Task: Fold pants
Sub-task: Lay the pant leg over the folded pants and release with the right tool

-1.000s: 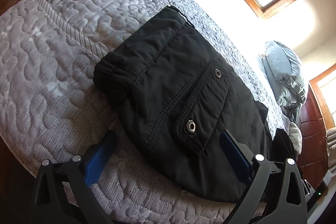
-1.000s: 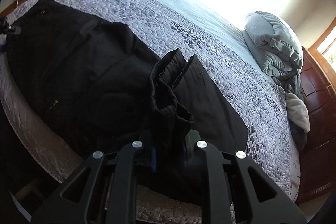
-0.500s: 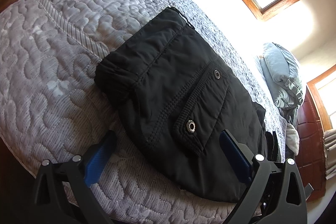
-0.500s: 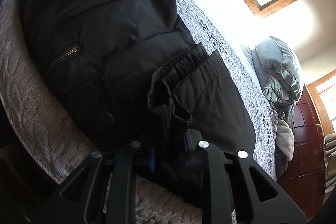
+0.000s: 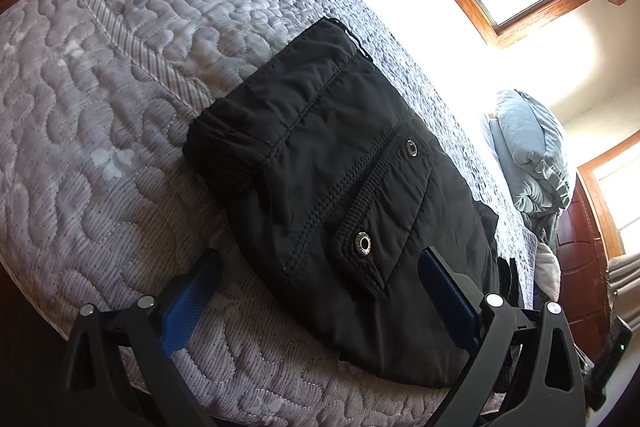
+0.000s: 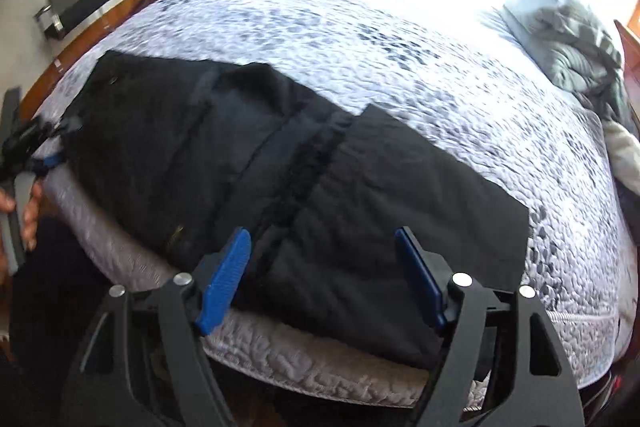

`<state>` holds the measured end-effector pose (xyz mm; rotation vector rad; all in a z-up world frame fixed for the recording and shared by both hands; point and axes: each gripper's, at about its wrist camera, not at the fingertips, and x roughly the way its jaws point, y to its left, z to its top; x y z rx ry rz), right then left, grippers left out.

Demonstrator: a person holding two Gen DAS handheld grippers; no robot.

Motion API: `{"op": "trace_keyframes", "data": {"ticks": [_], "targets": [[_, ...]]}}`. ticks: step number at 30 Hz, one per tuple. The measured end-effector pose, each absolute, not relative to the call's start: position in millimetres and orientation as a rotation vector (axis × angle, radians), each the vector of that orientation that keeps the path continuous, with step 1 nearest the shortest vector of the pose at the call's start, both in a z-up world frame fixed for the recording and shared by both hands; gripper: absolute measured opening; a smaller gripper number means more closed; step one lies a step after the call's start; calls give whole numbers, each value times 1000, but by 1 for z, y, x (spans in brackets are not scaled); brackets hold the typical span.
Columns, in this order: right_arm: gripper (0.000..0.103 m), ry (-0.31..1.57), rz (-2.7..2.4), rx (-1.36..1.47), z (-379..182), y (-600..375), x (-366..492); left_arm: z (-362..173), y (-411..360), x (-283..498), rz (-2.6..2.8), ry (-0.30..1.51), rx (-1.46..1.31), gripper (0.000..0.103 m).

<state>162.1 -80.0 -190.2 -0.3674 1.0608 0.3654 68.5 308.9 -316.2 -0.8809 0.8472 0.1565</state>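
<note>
Lying flat under the right gripper [image 6: 322,275], the pants [image 6: 360,195] sit unclamped below jaws just opened apart.

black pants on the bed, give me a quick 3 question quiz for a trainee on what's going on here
1. True or false: the right gripper is clamped on the black pants.
2. Which surface do the pants lie on? A wooden floor, B quilted bedspread, C chair.
3. What metal fittings show on the pocket flap in the left wrist view?

Key
1. False: its jaws have just been opening and stand apart, pads off the cloth.
2. B.
3. Two snap buttons.
</note>
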Motion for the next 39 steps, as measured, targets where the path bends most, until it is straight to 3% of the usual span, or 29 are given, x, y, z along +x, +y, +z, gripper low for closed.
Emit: {"op": "trace_keyframes", "data": {"ticks": [1,10,11,12,13,14,15,24,34,37,39], "targets": [[63,1078,341,-349,-192,-79,172,-317,310,68,155,845,-886,99],[61,1180,186,-427,-236,-52,214,-319,316,66,127,841,-905,99],[51,1202,184,-409,-241,-53,216,-319,317,65,125,839,-910,99],[33,1226,193,-382,-245,-56,211,-319,319,65,122,837,-915,99],[25,1242,205,-363,-250,-56,208,-320,320,65,119,835,-919,99],[8,1252,222,-348,-251,-55,206,-320,321,64,116,833,-922,99],[2,1256,237,-334,-250,-52,203,-321,322,64,112,831,-926,99],[1,1264,307,-249,-228,-44,194,-324,332,60,88,819,-960,99],[2,1325,347,-263,-265,-34,198,-325,334,59,89,823,-956,99],[11,1345,379,-235,-259,-36,199,-324,332,60,90,825,-953,99],[22,1358,402,-222,-252,-37,200,-324,333,60,84,819,-971,99]]}}
